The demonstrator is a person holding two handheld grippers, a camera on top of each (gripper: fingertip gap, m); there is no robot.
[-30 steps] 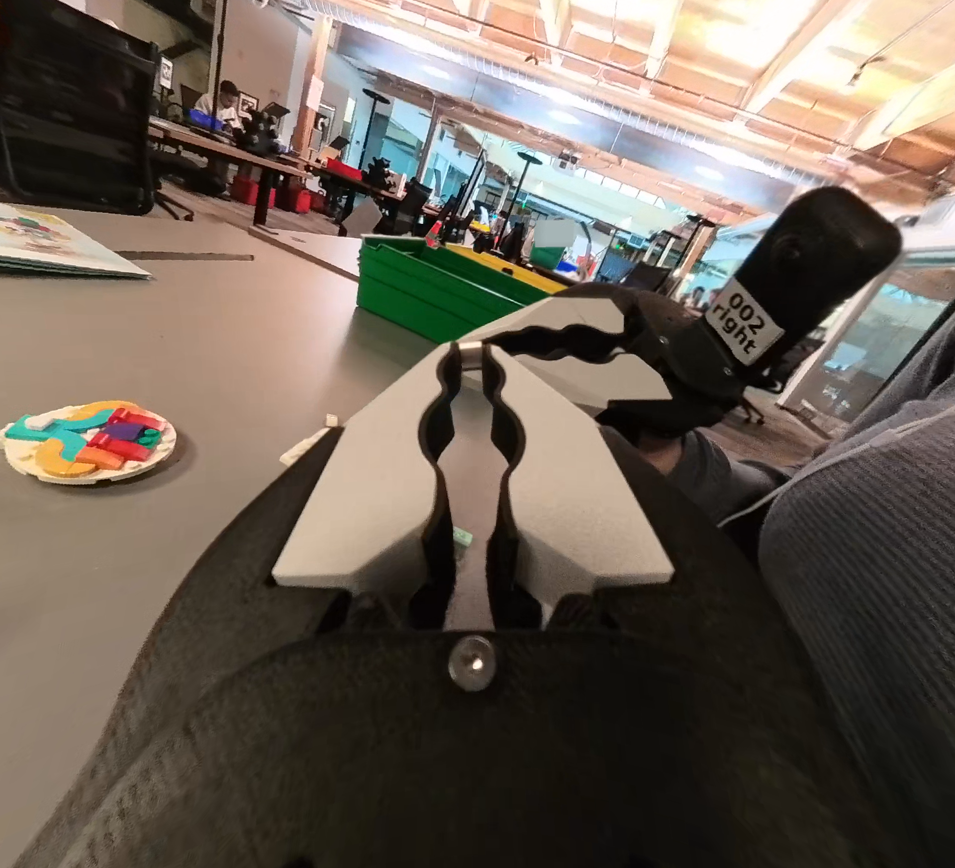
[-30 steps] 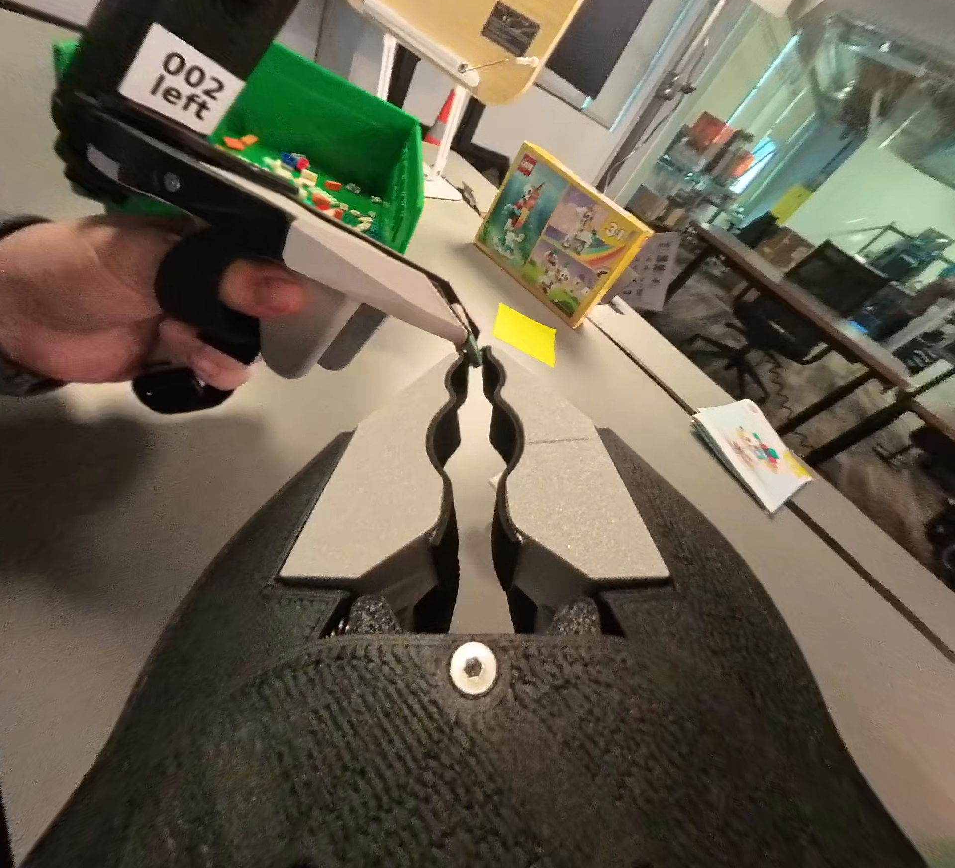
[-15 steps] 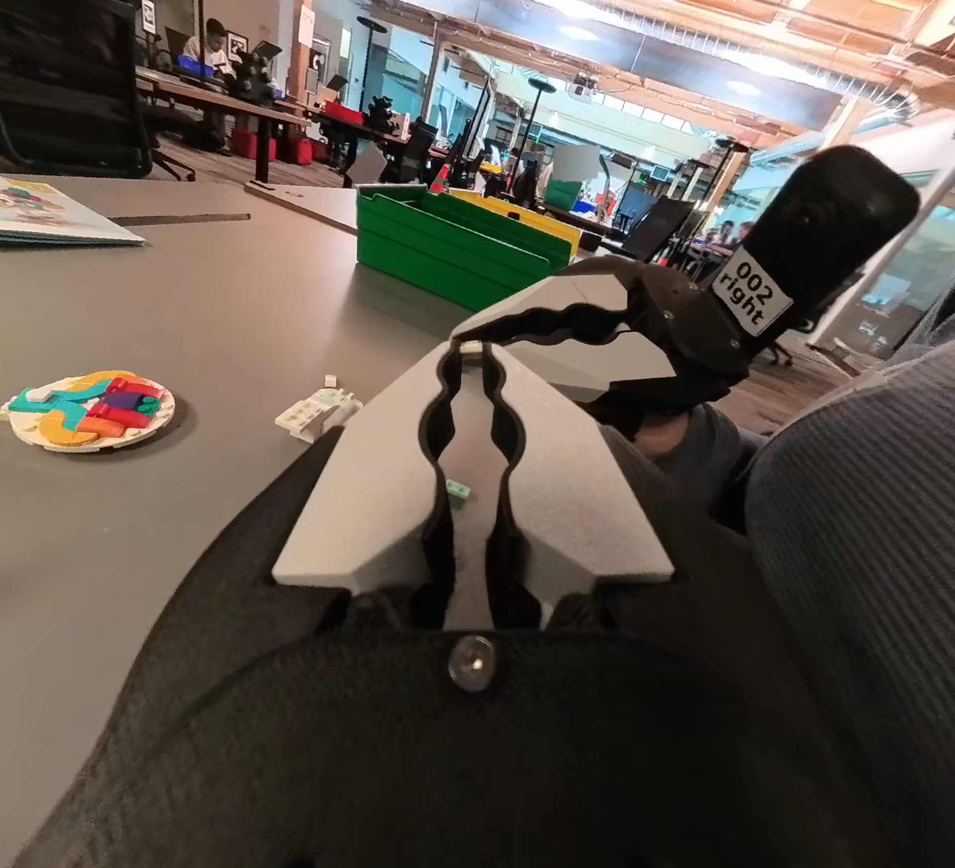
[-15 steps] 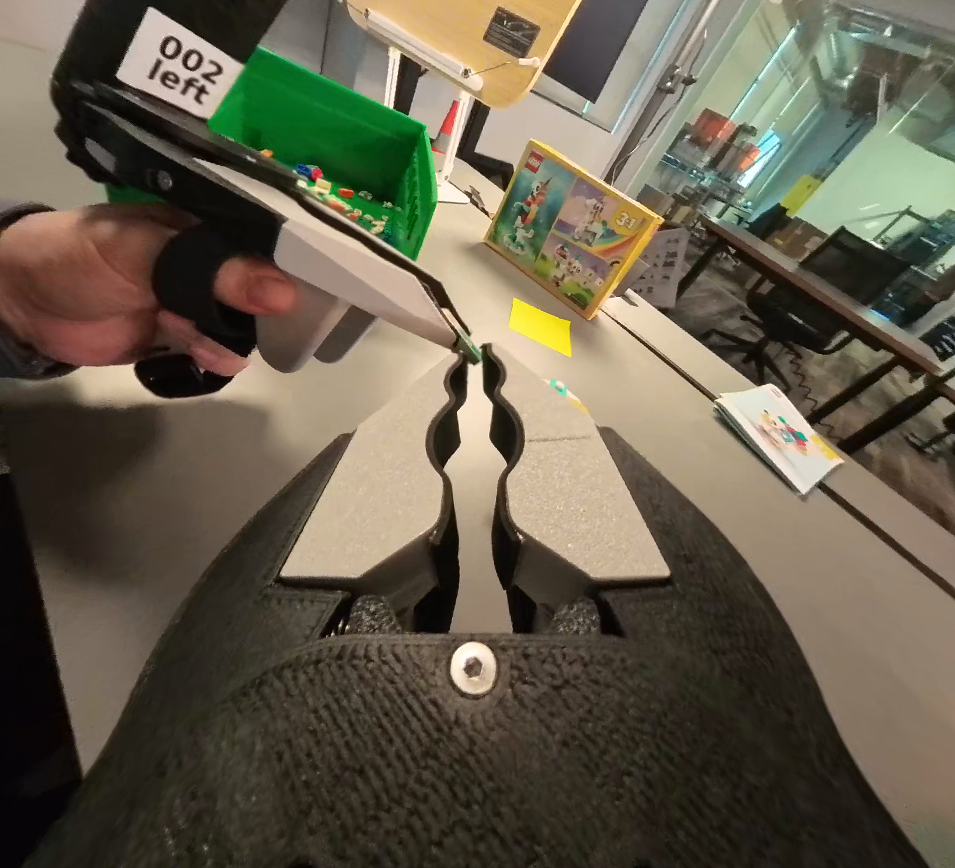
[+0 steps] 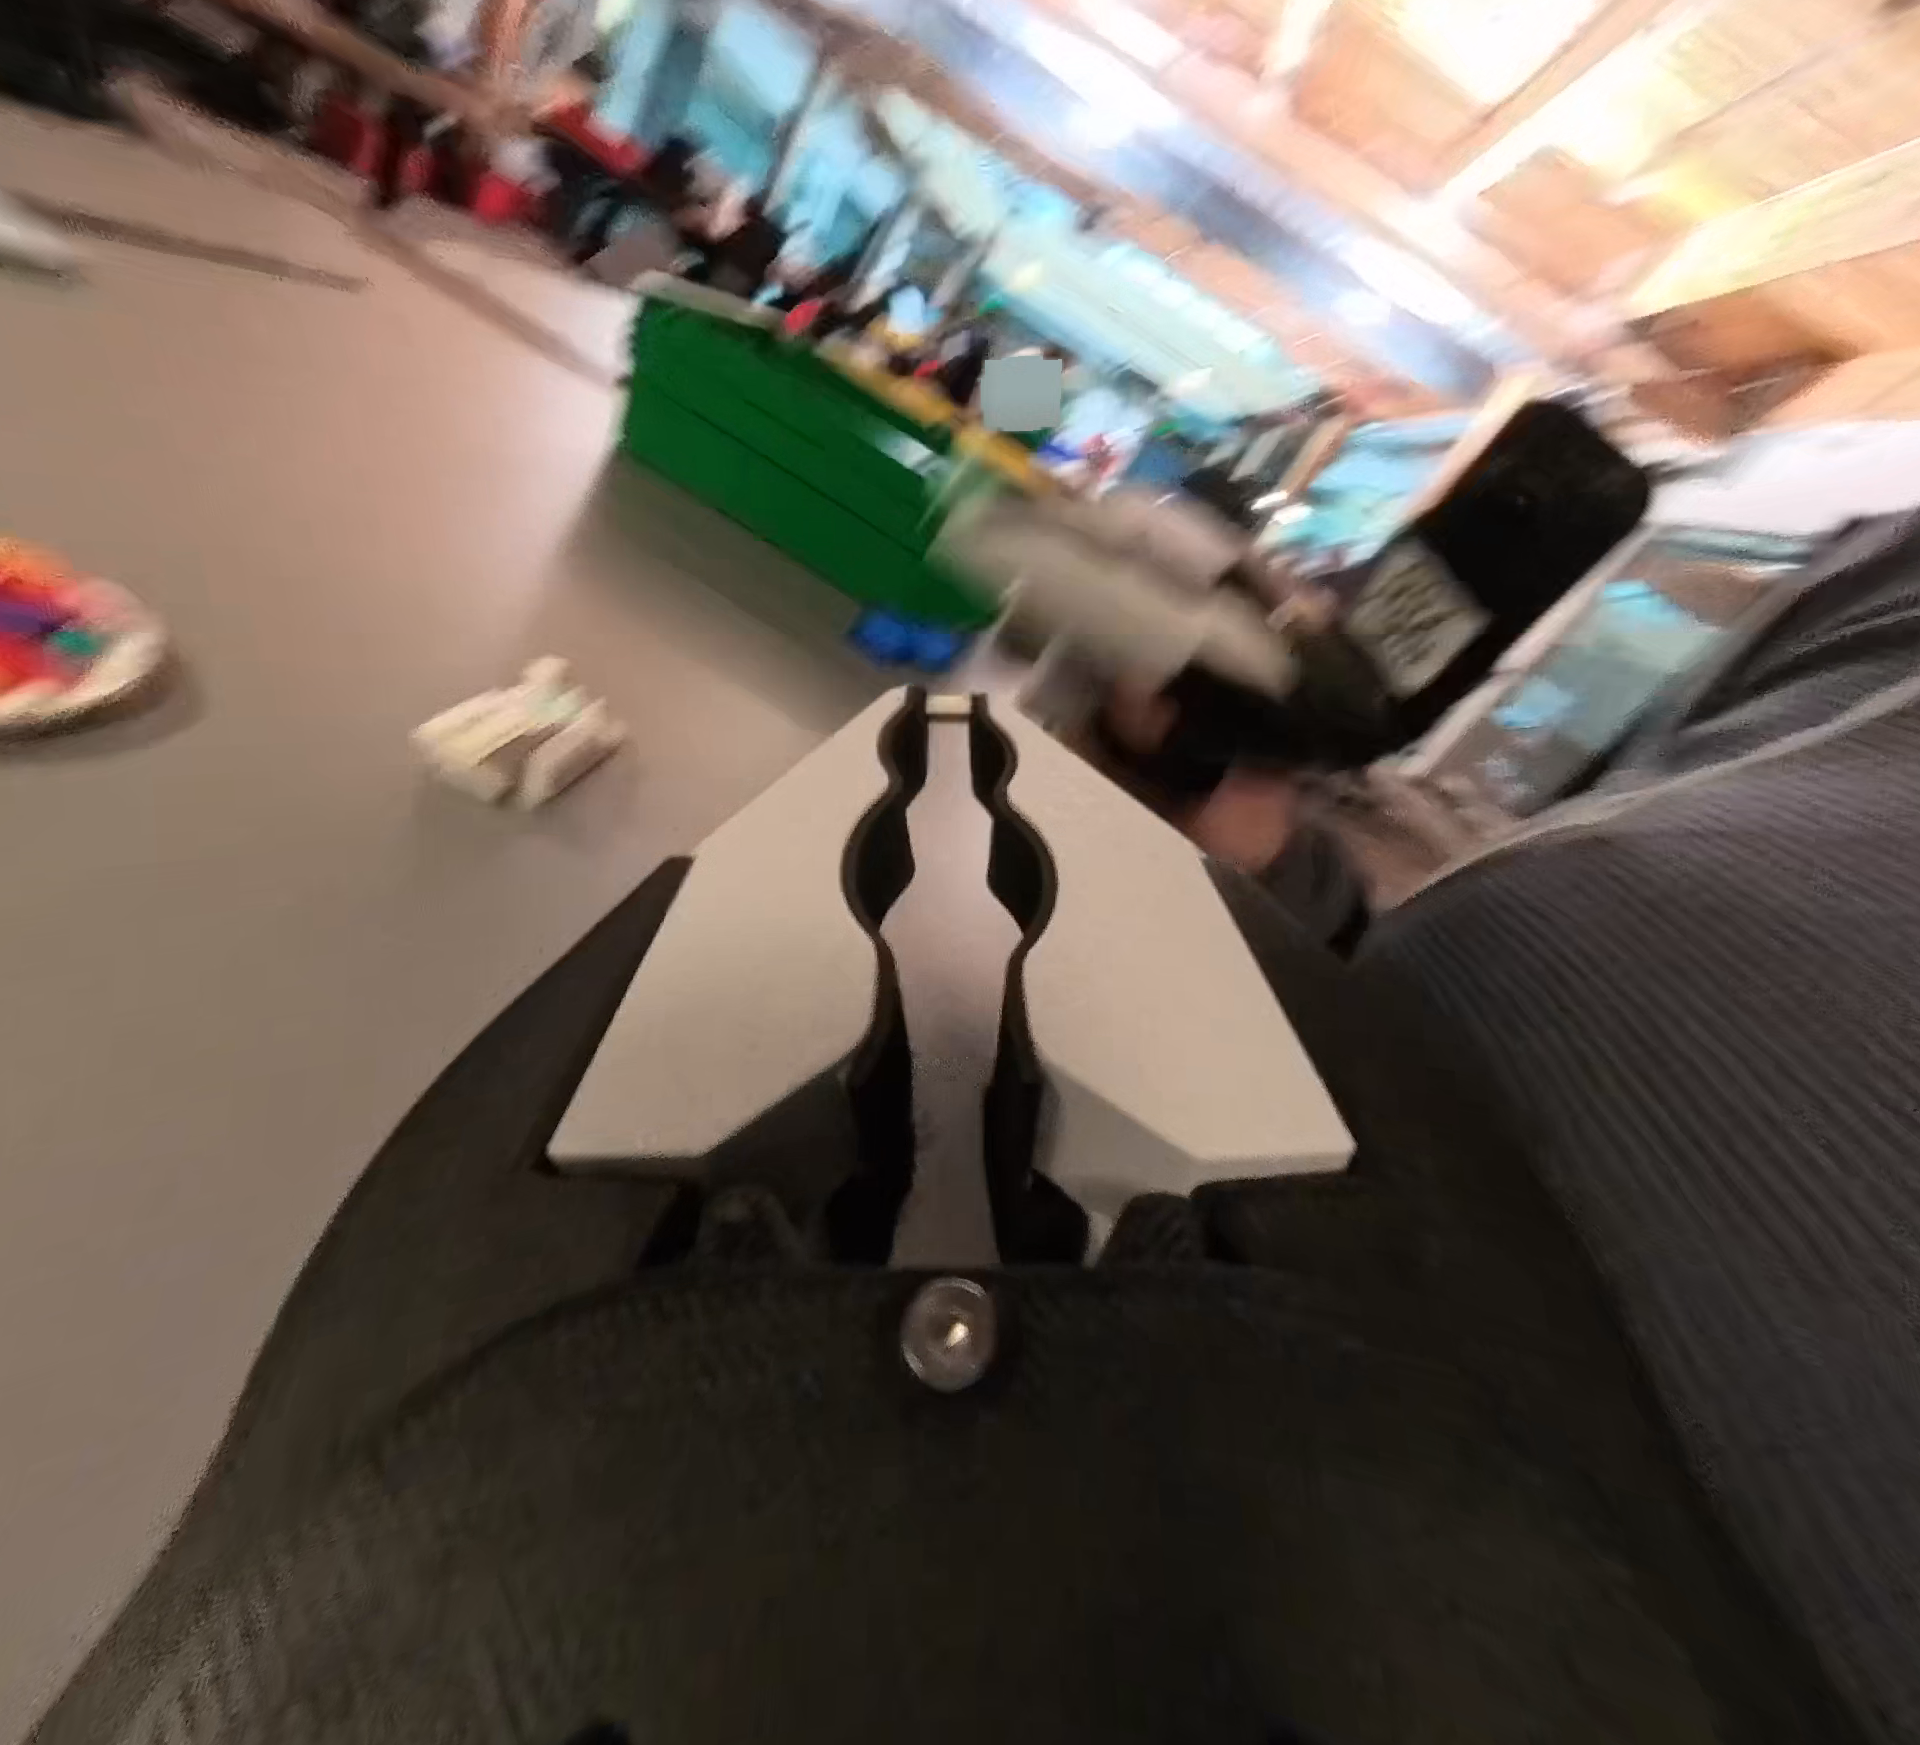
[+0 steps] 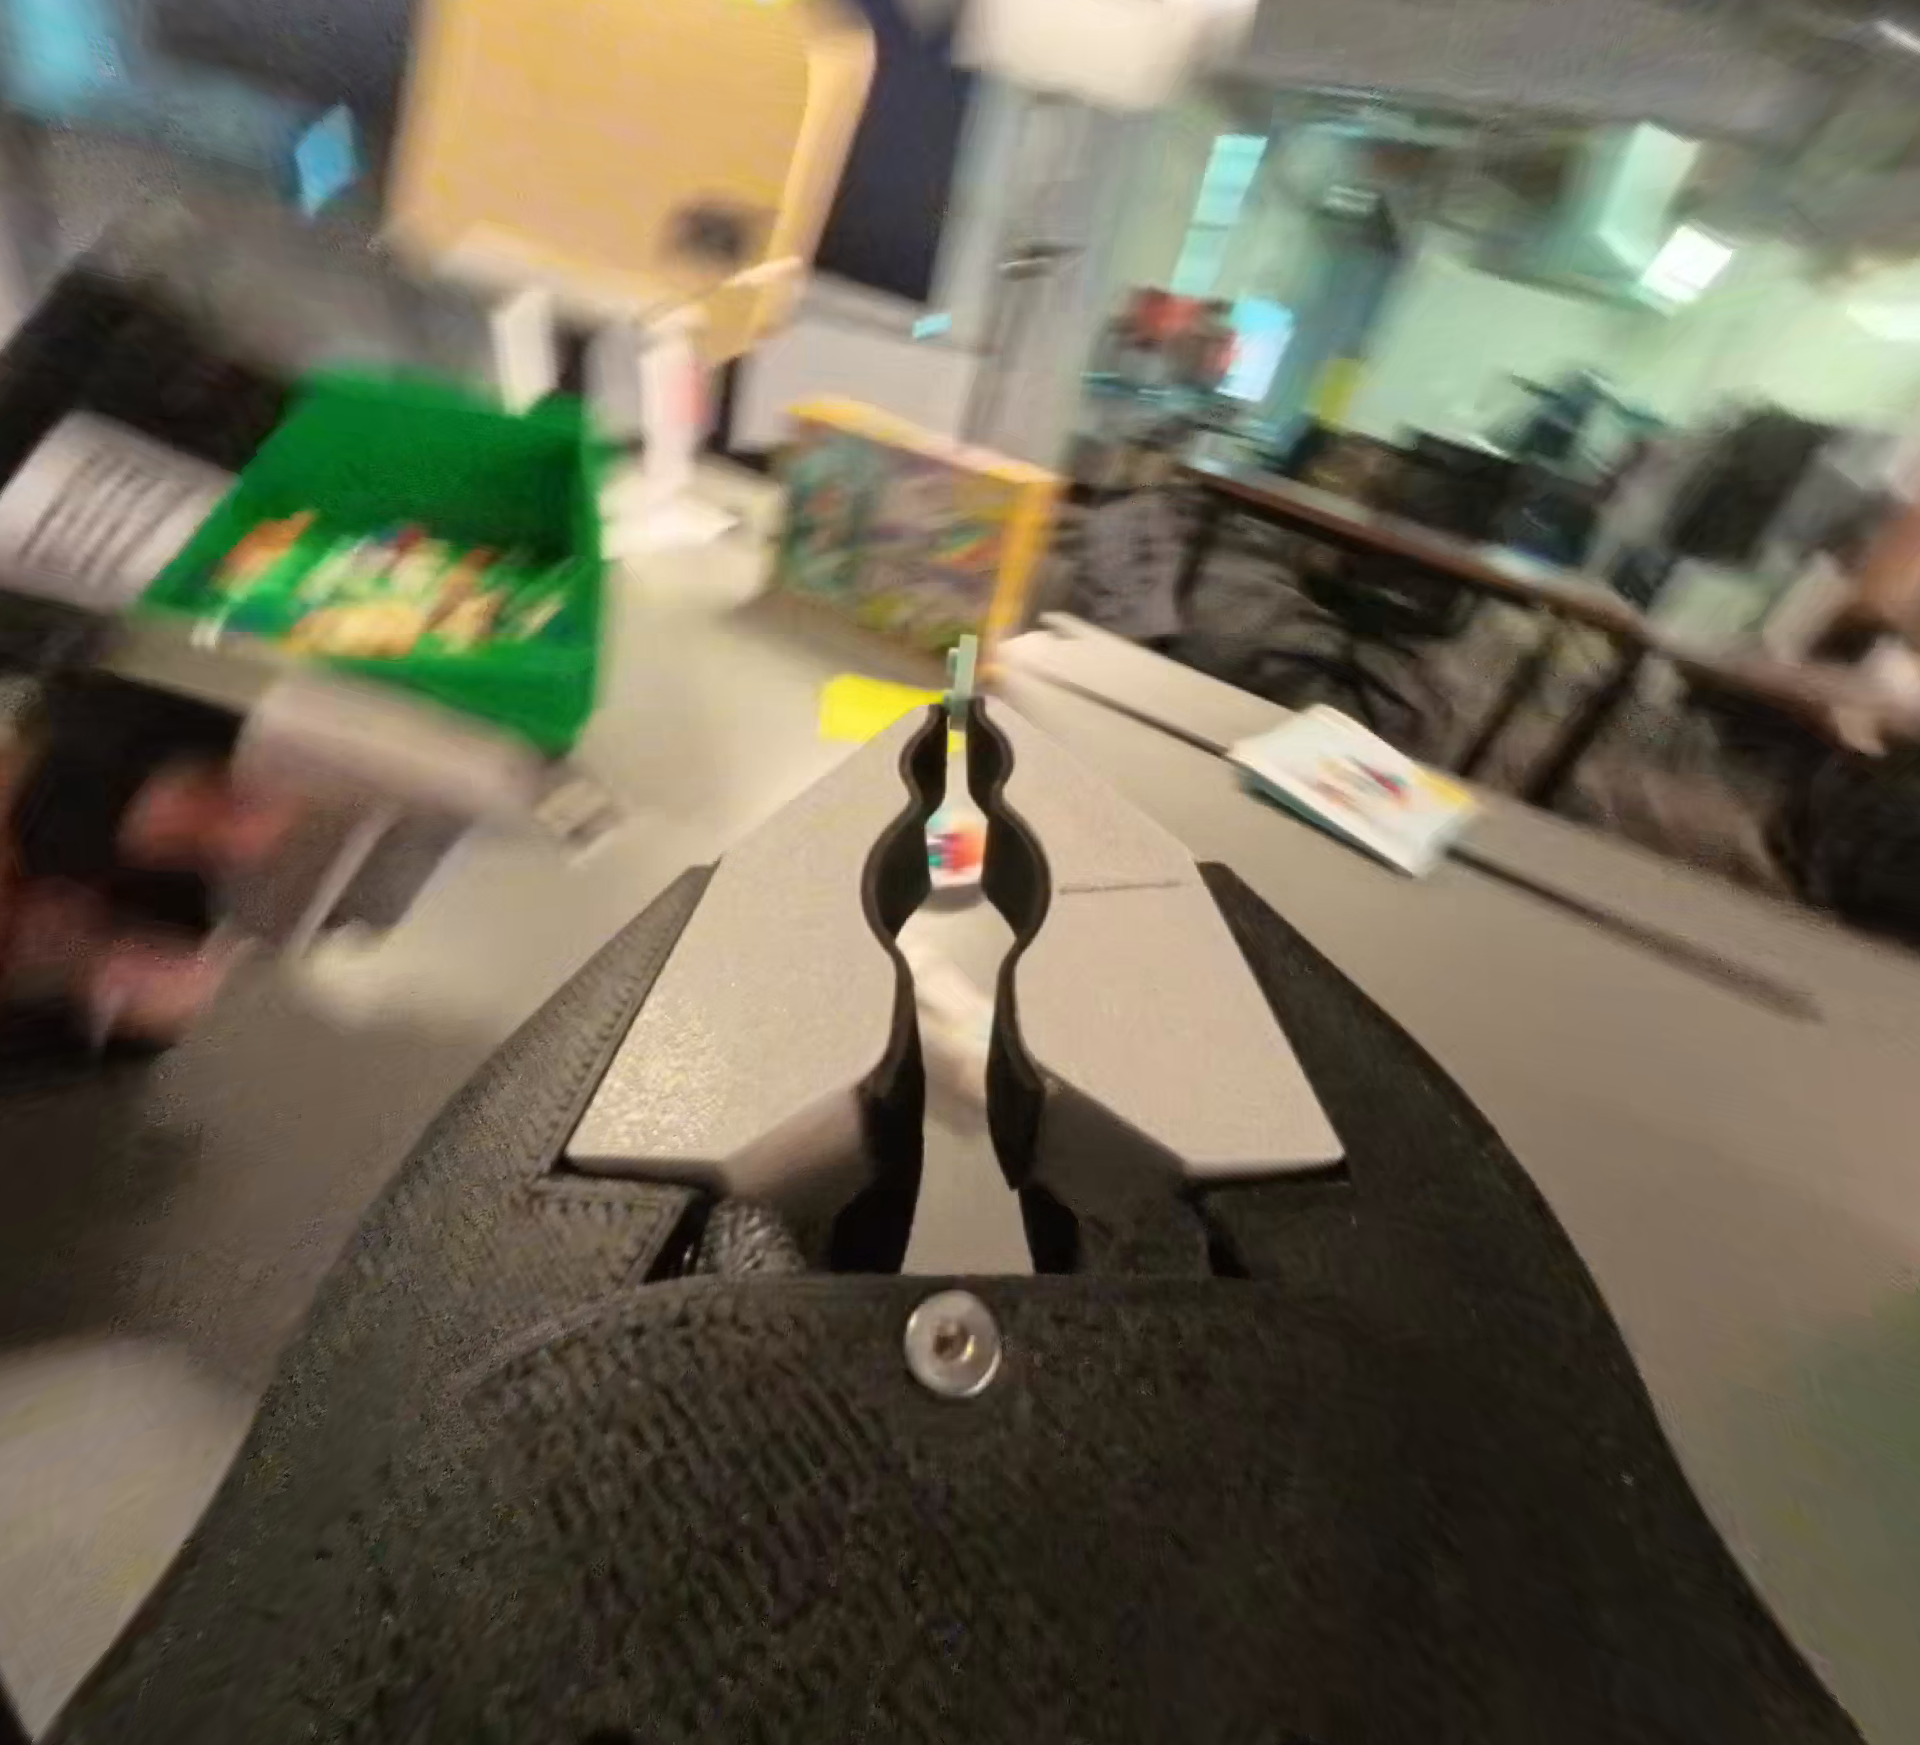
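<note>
- So the right gripper (image 6: 961,708) is pinched onto a small pale green piece (image 6: 963,669), just in front of the green bin (image 6: 499,490).
- Left gripper (image 5: 947,706) nips a tiny white piece (image 5: 947,708), near that bin (image 5: 790,459) too.

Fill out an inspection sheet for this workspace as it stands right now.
Surface: grey table, one broad flat top.
Job's things: small pale piece pinched at the left gripper tips; thin pale green piece at the right gripper tips.
Clutter: green bin of mixed bricks, round plate of coloured pieces, white brick cluster, blue piece, colourful box, yellow note, booklet.
Grippers: both shut on their pieces, apart; views motion-blurred.
Cables: nothing seen.
Surroundings: open office, desks, wooden board on a stand.
</note>
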